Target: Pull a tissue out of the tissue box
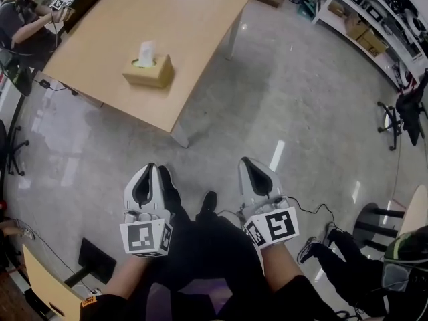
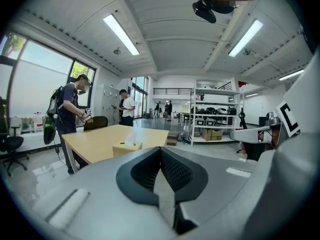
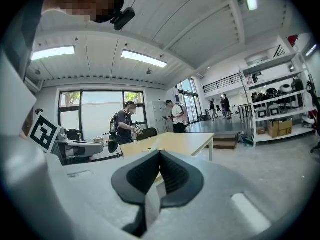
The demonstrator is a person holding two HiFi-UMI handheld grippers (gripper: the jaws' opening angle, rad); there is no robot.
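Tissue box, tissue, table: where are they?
Tissue box (image 1: pixel 144 79): head view, its near side wall.
Tissue (image 1: pixel 146 51): head view, the white tuft.
Table (image 1: pixel 187 19): head view, bare top.

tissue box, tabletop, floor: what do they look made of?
Tissue box: likely cardboard, matte tan, with crisp folded edges. Table: light wood or wood-look laminate with a smooth satin top; I can't tell which. Floor: hard polished grey surface, probably sealed concrete or epoxy, mirroring the ceiling lights.

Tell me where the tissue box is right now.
In the head view, the tissue box stands upper left, on the wooden table near its closer edge, with a tissue poking out.
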